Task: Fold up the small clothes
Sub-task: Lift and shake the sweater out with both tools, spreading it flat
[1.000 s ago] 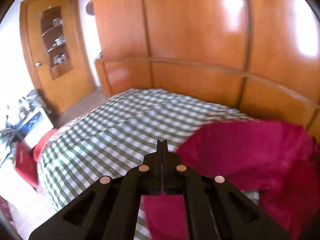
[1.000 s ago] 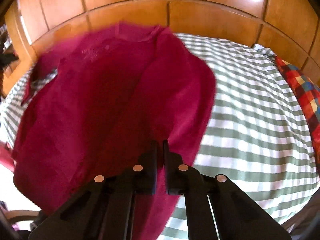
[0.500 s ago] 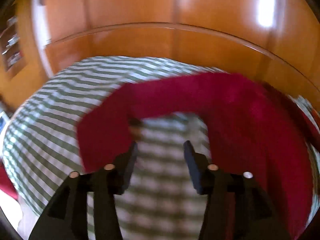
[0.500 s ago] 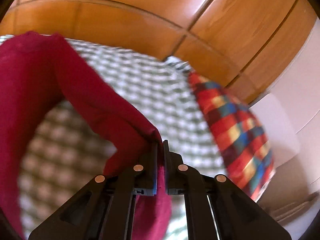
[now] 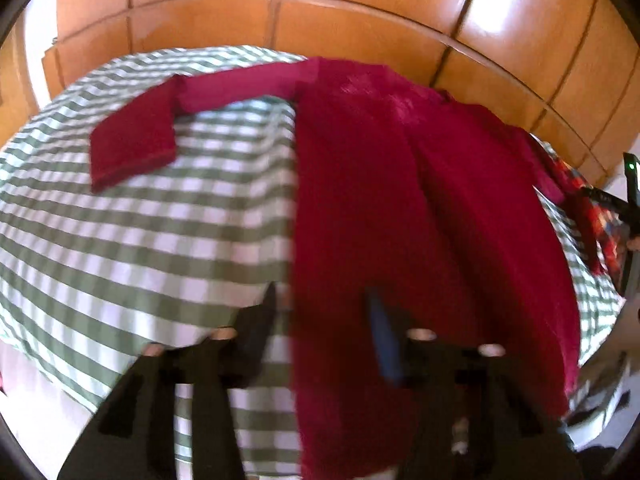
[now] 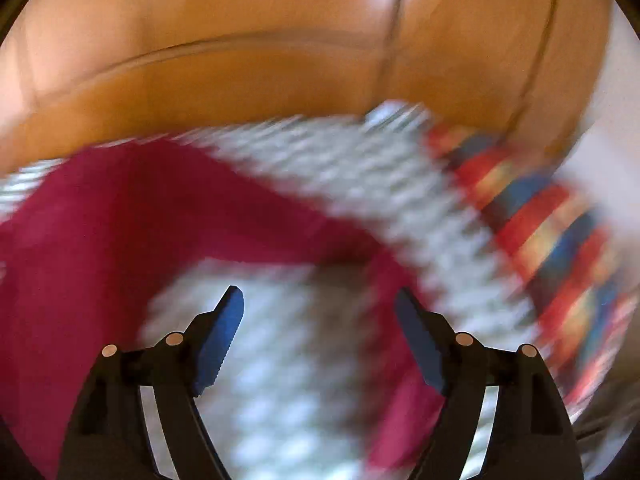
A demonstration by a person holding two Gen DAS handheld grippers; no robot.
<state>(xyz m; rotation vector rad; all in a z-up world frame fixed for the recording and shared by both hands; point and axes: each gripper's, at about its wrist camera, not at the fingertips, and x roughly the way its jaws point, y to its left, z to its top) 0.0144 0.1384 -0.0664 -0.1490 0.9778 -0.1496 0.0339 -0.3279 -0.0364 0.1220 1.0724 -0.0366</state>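
The crimson long-sleeved shirt (image 5: 392,216) lies spread on the bed with the green checked cover (image 5: 160,216), one sleeve reaching to the left. The left gripper (image 5: 320,320) has just been closing; its jaws stand apart over the shirt's blurred lower edge and pinch nothing. The right gripper (image 6: 320,320) has just been opening and is spread wide; its view is strongly blurred, with the shirt (image 6: 100,240) beyond and a multicoloured plaid cloth (image 6: 552,240) hard to make out.

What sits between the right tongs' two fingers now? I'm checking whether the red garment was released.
Only green-checked bedcover, in the right wrist view; the red garment lies around the open right tongs.
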